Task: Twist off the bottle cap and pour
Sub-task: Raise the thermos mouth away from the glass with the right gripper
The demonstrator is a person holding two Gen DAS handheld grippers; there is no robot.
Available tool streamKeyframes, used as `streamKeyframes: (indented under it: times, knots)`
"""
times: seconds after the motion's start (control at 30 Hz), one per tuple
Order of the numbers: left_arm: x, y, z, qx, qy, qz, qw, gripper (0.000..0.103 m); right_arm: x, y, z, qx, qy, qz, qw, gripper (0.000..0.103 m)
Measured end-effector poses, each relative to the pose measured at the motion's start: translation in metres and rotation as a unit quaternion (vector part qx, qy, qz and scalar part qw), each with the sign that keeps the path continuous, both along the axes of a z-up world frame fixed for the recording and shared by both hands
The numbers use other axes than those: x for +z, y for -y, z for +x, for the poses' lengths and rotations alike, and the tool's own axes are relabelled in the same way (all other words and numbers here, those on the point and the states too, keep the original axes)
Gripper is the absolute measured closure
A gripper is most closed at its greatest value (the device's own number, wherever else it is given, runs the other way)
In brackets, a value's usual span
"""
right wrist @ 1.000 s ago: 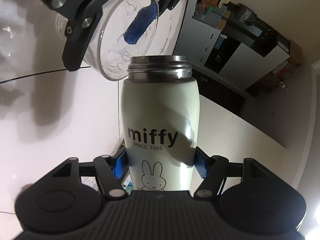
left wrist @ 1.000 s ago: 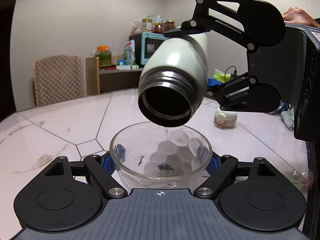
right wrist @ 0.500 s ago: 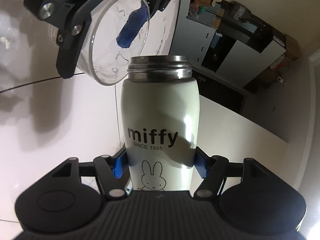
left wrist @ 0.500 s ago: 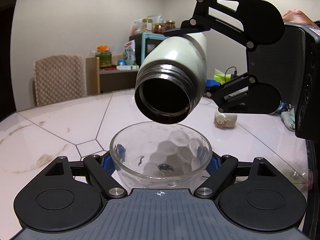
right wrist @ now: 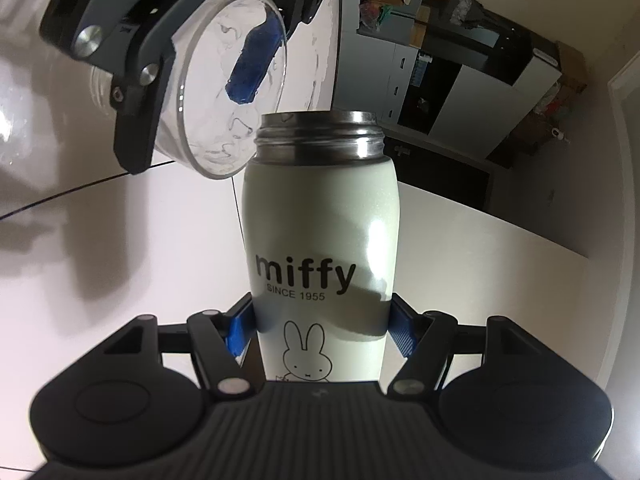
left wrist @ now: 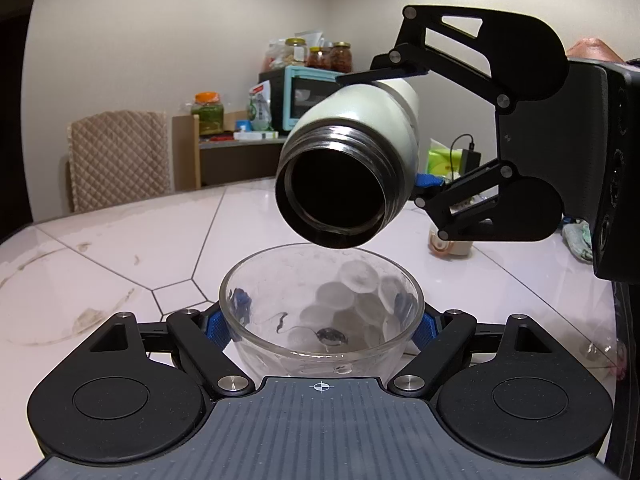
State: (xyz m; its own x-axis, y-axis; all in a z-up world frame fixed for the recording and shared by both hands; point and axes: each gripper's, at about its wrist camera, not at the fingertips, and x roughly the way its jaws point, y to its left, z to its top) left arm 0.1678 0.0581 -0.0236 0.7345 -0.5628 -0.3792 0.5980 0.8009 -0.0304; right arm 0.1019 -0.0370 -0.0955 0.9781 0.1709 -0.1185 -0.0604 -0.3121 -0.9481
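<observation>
Left wrist view hides plenty from you: the bottle (left wrist: 360, 128) points its dark mouth straight at the lens, so its inside is black and its base is lost behind your right claw (left wrist: 416, 128). At far right only a sliver of a hand (left wrist: 588, 48) shows above the claw's body. The small pale cap (left wrist: 448, 246) on the counter (left wrist: 120, 240) sits half behind the claw's lower arm, hard to read. Whatever lies at the bottom of the glass bowl (left wrist: 320, 320) is a mere dark speck with a curl of thread; you can't say what it is.

Against a second ago, the thin trickle off the bottle's lip has stopped and nothing falls from it. The mouth has swung a touch, and in the right wrist view the bowl (right wrist: 192, 92) has rolled further round in frame.

Your left claw (left wrist: 320, 320) is clamped on the bowl, blue pads (left wrist: 216, 328) pressed to both sides of the glass. Your right claw (right wrist: 320, 328) grips the bottle (right wrist: 320, 224) low on its body, by the rabbit drawing. Cream-white shell, steel threaded neck, "miffy since 1955" in black, cap off. It hangs tilted just above the bowl's far rim, mouth apart from the glass.
</observation>
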Motion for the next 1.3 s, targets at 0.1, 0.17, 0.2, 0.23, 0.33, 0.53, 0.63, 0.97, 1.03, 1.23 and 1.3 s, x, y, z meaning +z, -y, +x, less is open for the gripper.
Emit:
streamKeyframes:
  times: [0.1,0.17,0.2,0.23,0.33,0.53,0.63,0.97,1.03,1.23,1.3]
  knots:
    - [0.001,0.0,0.001,0.0,0.0,0.0,1.0,0.016,0.0,0.001,-0.002,-0.001,-0.002,0.004,1.0,0.033]
    - [0.001,0.0,-0.001,0.0,0.0,0.0,1.0,0.016,0.0,0.001,-0.003,-0.002,-0.003,0.006,1.0,0.033]
    - [0.001,0.0,-0.002,0.0,0.0,0.0,1.0,0.016,0.0,0.001,-0.003,-0.002,-0.003,0.008,1.0,0.034]
    - [0.002,0.0,-0.002,0.0,0.0,0.0,1.0,0.016,0.001,0.001,-0.003,-0.002,-0.003,0.009,1.0,0.033]
    - [0.002,0.001,-0.002,0.0,0.0,0.0,1.0,0.016,0.003,0.001,-0.003,-0.003,-0.005,0.015,1.0,0.034]
    - [0.002,0.002,-0.003,0.0,0.0,0.0,1.0,0.016,0.004,0.001,-0.001,-0.003,-0.01,0.023,1.0,0.034]
    - [0.004,0.001,-0.001,0.0,0.0,0.0,1.0,0.016,0.006,0.001,-0.001,-0.002,-0.011,0.029,1.0,0.034]
    - [0.005,0.002,-0.001,0.0,0.0,-0.001,1.0,0.016,0.015,-0.001,0.0,-0.011,-0.036,0.07,0.997,0.033]
    - [0.006,0.002,-0.002,0.0,0.0,-0.001,1.0,0.016,0.016,0.0,-0.002,-0.011,-0.041,0.076,0.996,0.034]
    - [0.005,0.001,-0.002,0.0,0.0,-0.001,1.0,0.016,0.017,-0.001,-0.003,-0.015,-0.049,0.088,0.995,0.033]
    - [0.006,0.002,-0.002,0.0,0.0,-0.001,1.0,0.016,0.02,0.0,-0.003,-0.019,-0.056,0.1,0.993,0.034]
